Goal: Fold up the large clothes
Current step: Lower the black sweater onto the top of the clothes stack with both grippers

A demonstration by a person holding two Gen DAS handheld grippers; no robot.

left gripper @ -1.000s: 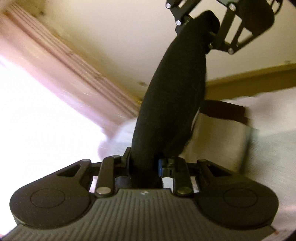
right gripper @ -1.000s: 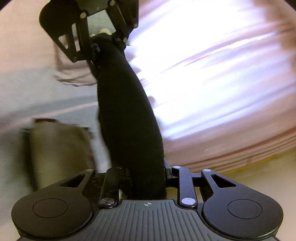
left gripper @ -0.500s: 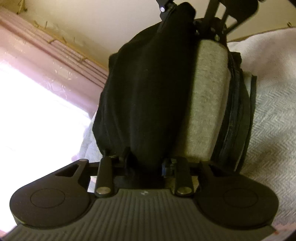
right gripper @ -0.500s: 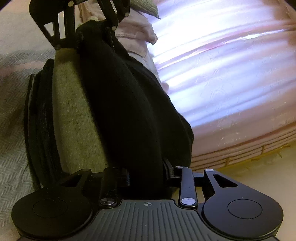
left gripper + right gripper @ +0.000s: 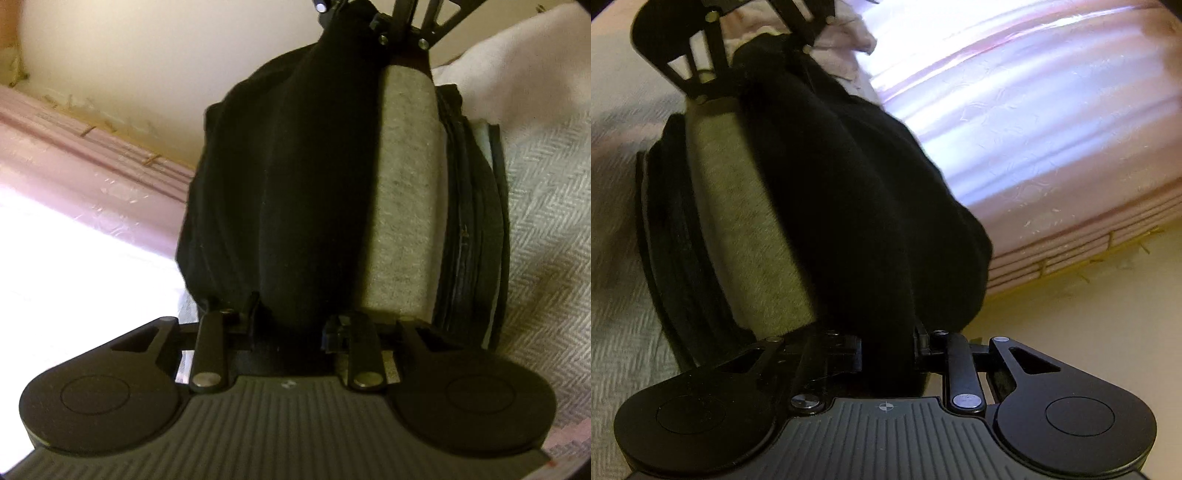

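Lying across a herringbone bed, under pink curtain at 2 o'clock in the right view. Stretching between both tongs: black garment, bulky, soft, probably hefty, sagging in the middle and bunching over a grey panel. Looking non-slippery; likely drooping unless kept taut. Left tongs clenching one bunched end at 6 o'clock; right tongs clenching the other end likewise. Judging thick edges or seams near corners the better purchase, since loose middle cloth would be slumping. Dark folded stack sitting at 3 o'clock.
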